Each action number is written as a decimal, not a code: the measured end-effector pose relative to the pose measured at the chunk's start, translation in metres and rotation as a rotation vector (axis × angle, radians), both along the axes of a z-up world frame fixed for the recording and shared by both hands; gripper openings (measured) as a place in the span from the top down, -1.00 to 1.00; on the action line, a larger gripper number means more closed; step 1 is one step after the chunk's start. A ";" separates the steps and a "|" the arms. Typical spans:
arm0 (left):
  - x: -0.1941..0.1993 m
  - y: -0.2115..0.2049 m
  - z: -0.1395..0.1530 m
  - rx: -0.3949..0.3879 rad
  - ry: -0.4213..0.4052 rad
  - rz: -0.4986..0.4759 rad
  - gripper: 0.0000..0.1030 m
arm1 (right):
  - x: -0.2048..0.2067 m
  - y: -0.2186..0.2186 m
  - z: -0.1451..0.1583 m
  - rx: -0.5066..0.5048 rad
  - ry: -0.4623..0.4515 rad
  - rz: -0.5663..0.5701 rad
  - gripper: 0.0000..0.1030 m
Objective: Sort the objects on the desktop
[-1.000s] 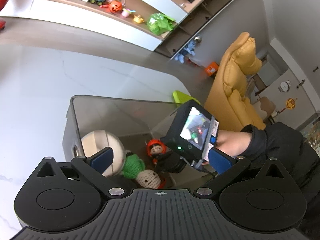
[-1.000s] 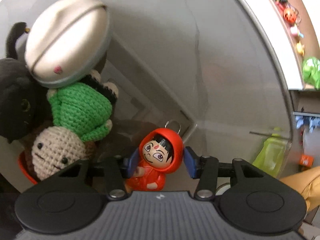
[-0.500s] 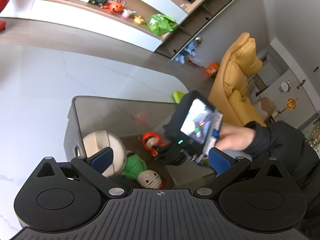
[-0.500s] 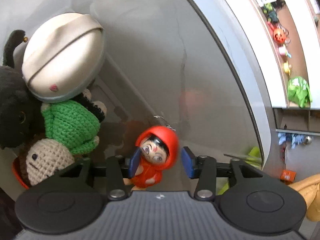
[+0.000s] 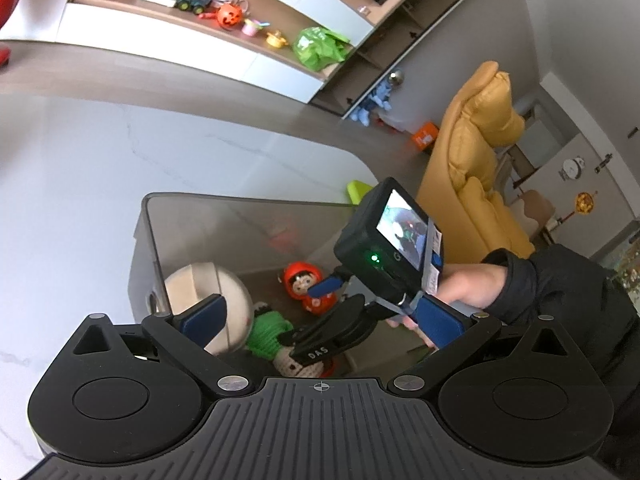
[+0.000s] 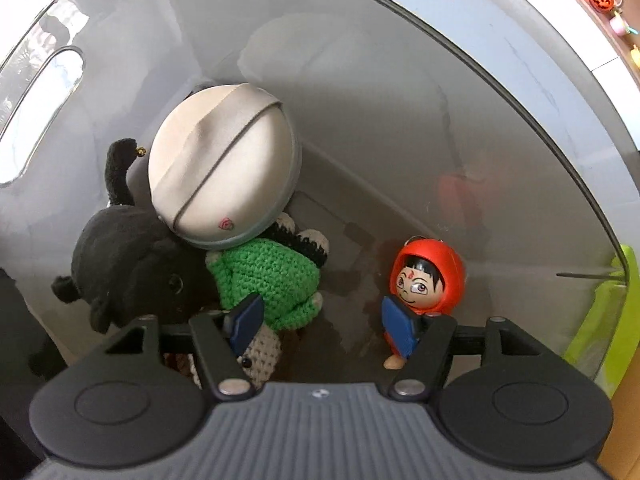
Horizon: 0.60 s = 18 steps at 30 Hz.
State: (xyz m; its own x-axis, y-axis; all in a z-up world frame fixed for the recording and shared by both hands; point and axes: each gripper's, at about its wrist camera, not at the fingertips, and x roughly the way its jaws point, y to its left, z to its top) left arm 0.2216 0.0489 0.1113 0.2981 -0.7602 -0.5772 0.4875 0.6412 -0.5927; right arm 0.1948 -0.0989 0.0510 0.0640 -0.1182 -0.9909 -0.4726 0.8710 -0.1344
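A red hooded doll figure stands on the floor of the grey storage bin, free of my fingers. My right gripper is open above the bin floor, its right pad just in front of the doll. Beside it lie a green crocheted doll, a black plush cat and a round beige pouch. In the left wrist view the red doll sits in the bin under the right gripper. My left gripper is open and empty above the bin's near side.
The bin stands on a white marble table. A yellow chair is beyond the table's right edge. A shelf with small toys runs along the far wall. A lime green object shows outside the bin wall.
My right gripper opened and let go of the red doll, which now stands on the bin floor. The gripper drew back and shifted left. The left gripper stayed still.
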 end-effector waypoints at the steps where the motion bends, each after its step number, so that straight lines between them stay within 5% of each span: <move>1: 0.001 0.001 -0.001 0.000 0.002 0.003 -1.00 | 0.000 0.000 0.000 -0.008 0.000 0.003 -0.47; 18: 0.000 -0.004 -0.004 0.024 -0.012 -0.012 -1.00 | -0.008 -0.017 0.014 -0.059 -0.003 -0.031 -0.65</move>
State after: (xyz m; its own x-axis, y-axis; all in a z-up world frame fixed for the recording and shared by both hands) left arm 0.2215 0.0453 0.1075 0.2957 -0.7497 -0.5920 0.5021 0.6492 -0.5713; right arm 0.1864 -0.1162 0.0654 0.0624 -0.1788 -0.9819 -0.4447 0.8758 -0.1877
